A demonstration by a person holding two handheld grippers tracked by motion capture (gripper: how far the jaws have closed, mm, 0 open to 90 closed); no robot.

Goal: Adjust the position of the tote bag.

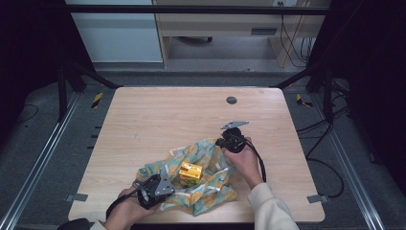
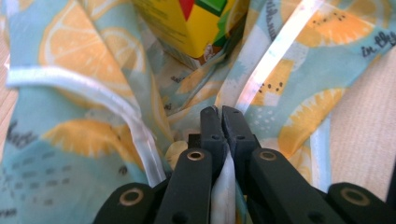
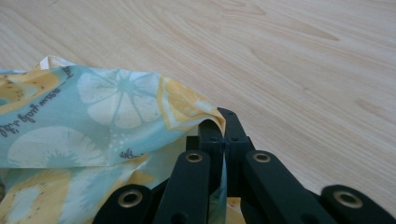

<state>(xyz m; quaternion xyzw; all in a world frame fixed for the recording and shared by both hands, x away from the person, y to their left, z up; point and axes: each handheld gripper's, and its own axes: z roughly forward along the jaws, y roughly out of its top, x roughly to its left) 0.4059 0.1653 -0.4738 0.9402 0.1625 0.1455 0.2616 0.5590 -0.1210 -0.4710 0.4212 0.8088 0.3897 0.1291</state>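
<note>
A light-blue cloth bag printed with orange slices (image 1: 201, 179) lies crumpled at the table's near middle, with a yellow carton (image 1: 190, 172) standing in its folds. My left gripper (image 1: 152, 188) sits at the bag's near-left edge, shut on a fold of the fabric (image 2: 223, 177); the yellow carton (image 2: 196, 25) rises just beyond its jaws. My right gripper (image 1: 230, 140) is at the bag's far-right corner, shut on the fabric's edge (image 3: 205, 122), which drapes over the left jaw. White trim (image 2: 275, 56) runs along the bag's seams.
The wooden table (image 1: 158, 115) stretches bare behind the bag, with a round grommet (image 1: 231, 100) near its far edge. Bare wood (image 3: 303, 70) lies beyond the right gripper. Black frame posts and cables stand past the table's sides.
</note>
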